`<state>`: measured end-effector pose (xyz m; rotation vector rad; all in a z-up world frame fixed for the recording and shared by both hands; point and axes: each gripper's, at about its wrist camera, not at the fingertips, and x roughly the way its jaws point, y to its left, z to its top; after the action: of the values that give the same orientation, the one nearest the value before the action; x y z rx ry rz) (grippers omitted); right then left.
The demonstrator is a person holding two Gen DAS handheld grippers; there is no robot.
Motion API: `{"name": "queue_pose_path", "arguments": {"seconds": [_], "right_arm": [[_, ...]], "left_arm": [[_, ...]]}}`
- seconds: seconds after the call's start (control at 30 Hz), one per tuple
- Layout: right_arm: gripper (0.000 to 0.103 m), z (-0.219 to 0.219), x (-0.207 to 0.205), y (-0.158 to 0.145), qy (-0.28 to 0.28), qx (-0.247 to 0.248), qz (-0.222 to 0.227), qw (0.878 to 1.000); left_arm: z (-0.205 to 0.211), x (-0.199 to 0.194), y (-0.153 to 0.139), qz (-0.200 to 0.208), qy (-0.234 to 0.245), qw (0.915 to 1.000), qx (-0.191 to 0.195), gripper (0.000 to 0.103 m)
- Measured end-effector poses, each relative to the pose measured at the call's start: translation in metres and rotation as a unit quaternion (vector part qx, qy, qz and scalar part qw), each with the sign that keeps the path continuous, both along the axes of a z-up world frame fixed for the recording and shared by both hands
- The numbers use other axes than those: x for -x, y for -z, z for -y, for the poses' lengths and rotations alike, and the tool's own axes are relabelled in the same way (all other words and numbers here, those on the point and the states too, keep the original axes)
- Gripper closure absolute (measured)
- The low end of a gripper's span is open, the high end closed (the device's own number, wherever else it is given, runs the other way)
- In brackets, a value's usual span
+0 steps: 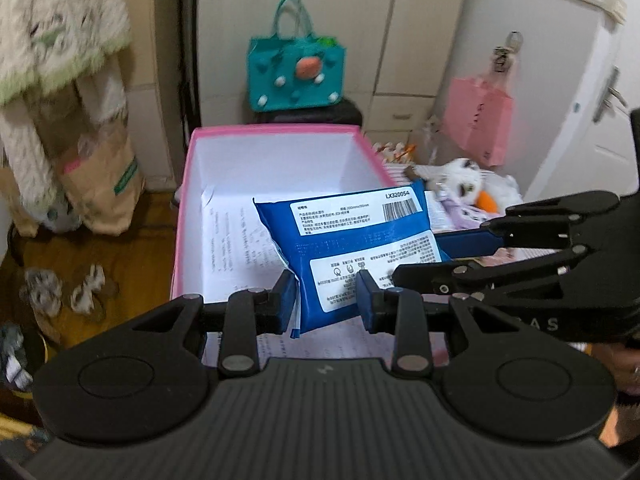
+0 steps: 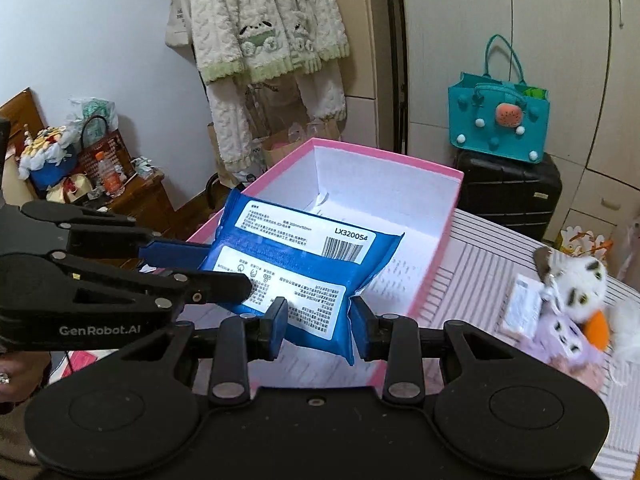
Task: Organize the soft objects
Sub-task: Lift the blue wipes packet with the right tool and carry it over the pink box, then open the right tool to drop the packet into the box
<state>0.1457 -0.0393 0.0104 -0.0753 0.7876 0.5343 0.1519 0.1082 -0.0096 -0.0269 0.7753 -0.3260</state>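
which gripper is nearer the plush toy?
Right. The right gripper holds the blue pack on the side toward the plush toy; the left gripper grips the far side.

Teal felt tote bag (image 2: pixel 498 120) with pompoms, resting upright on a black hard-shell suitcase (image 2: pixel 508 190); cream fleece garments (image 2: pixel 266 20) hanging against the wall; brown paper bag (image 1: pixel 102 184) on the wooden floor; pink paper bag (image 1: pixel 478 120) hanging on a white cabinet door

There was one blue soft pack (image 1: pixel 352 248), one pink box (image 1: pixel 276 136), one plush toy (image 2: pixel 576 292), one teal bag (image 2: pixel 500 120) behind the box.
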Motion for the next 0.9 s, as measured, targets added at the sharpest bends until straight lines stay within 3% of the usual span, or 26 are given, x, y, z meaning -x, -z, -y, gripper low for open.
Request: {"name": "queue_pose_path", "arguments": {"seconds": [0.2, 0.47, 0.53, 0.67, 0.9], "right_arm": [[0.064, -0.018, -0.038, 0.021, -0.002, 0.019, -0.030, 0.999], [0.064, -0.034, -0.047, 0.040, -0.018, 0.066, -0.053, 0.996], [0.064, -0.036, -0.048, 0.042, -0.026, 0.079, -0.053, 0.995], [0.064, -0.030, -0.050, 0.039, -0.033, 0.085, -0.046, 0.995], [0.064, -0.013, -0.036, 0.020, -0.044, 0.057, -0.027, 0.997]], "left_arm": [[-0.007, -0.039, 0.021, -0.042, -0.008, 0.9990, -0.015, 0.073], [-0.010, -0.058, 0.039, -0.084, -0.002, 0.9957, -0.041, 0.073], [-0.008, -0.059, 0.038, -0.082, -0.006, 0.9954, -0.050, 0.071], [-0.004, -0.051, 0.030, -0.042, -0.020, 0.9957, -0.080, 0.052], [-0.008, -0.035, 0.017, -0.040, -0.007, 0.9959, -0.081, 0.049]]}}
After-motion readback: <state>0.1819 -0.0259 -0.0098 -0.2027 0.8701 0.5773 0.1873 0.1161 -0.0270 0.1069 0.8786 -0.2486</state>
